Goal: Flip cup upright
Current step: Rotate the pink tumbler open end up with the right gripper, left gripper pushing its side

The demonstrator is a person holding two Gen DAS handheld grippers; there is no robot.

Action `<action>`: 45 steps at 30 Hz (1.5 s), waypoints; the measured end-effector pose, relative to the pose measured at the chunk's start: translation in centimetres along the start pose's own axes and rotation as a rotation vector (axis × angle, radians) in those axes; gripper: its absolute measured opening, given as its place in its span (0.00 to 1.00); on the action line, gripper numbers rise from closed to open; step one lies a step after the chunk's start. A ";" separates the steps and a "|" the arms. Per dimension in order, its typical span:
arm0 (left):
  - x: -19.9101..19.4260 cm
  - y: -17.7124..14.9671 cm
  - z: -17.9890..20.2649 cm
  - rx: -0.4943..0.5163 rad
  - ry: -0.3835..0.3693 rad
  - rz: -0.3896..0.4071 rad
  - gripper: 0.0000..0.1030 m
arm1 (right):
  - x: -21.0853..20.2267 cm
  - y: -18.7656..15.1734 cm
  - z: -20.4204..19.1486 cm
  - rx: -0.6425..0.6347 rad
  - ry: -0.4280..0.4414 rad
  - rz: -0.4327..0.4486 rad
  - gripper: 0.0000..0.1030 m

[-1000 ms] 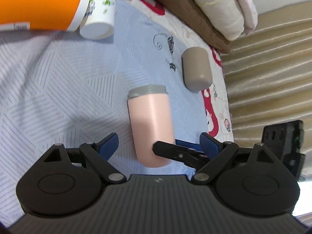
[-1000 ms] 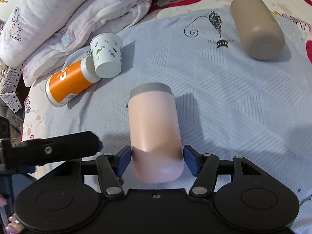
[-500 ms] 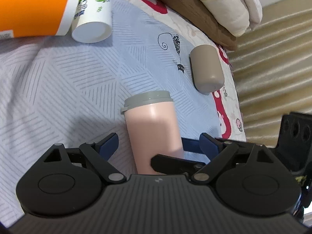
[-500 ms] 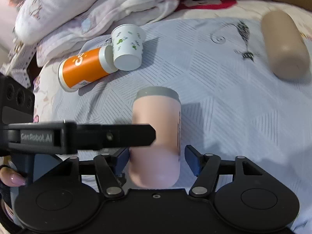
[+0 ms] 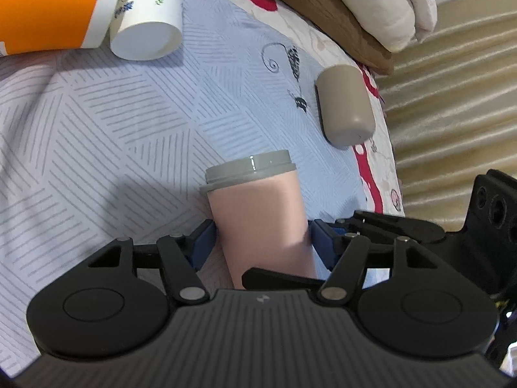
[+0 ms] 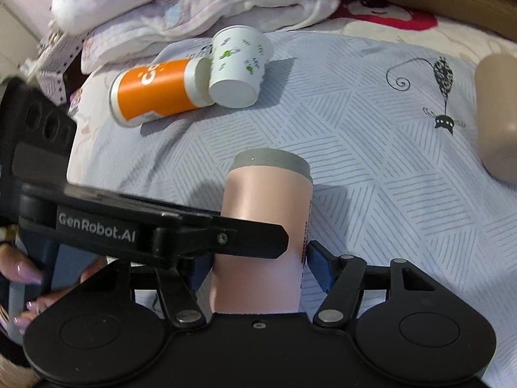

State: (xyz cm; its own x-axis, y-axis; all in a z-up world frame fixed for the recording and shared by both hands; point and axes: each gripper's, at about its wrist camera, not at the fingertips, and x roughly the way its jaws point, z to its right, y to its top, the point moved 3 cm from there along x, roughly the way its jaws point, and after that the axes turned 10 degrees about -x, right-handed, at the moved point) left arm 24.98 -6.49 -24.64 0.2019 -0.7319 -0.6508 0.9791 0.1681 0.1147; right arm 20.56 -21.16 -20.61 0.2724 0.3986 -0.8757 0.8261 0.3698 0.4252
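In your right wrist view, at the far left your left gripper's (image 6: 258, 242) black arm marked GenRobot.AI reaches across the frame, with your fingers (image 6: 22, 271) and pale nails wrapped on its handle. Further back lies an orange paper cup with white lettering (image 6: 152, 90) on its side, and a white paper cup with green leaf print (image 6: 237, 71) lies tipped with its base touching the orange one's rim. Behind them sits a heap of white and pink folded quilts (image 6: 194, 3). In the middle, the pale pink cylindrical cup with a grey lid (image 6: 265, 226) stands nearly upright on the light blue bedsheet with grey hatched stripes (image 6: 371, 161), lid end pointing away from you. Your right gripper (image 6: 260, 270) has its blue pads (image 6: 318, 266) pressing the lower body from both sides, so it pinches the cup near the base. At the far right a tan matte tumbler (image 6: 497, 119) lies on its side, well apart. In your left wrist view, the same pink cup (image 5: 261, 223) sits between the blue pads (image 5: 202, 245) of your left gripper (image 5: 261, 249); both pads lie against its sides, so the jaws look closed onto it. The tan tumbler (image 5: 345, 106) lies beyond to the right, near the sheet's edge.
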 end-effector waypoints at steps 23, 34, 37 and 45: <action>-4.2 -2.4 3.8 0.355 0.052 0.260 0.58 | -1.6 0.3 -2.9 -0.364 -0.153 0.179 0.67; -4.6 -2.9 4.7 0.467 0.070 0.343 0.58 | -0.9 0.0 -3.7 -0.565 -0.304 0.274 0.67; -4.3 -3.2 4.6 0.488 0.098 0.362 0.57 | -0.4 0.0 -3.5 -0.582 -0.309 0.292 0.67; -4.2 -2.5 5.1 0.541 0.087 0.431 0.58 | -0.2 0.3 -3.2 -0.627 -0.371 0.386 0.67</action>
State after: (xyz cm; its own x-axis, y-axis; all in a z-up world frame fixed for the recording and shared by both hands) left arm 21.82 -7.22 -18.33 0.5950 -0.6145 -0.5180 0.6916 0.0632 0.7195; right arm 19.18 -18.48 -19.58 0.7172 0.3310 -0.6133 0.2418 0.7071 0.6644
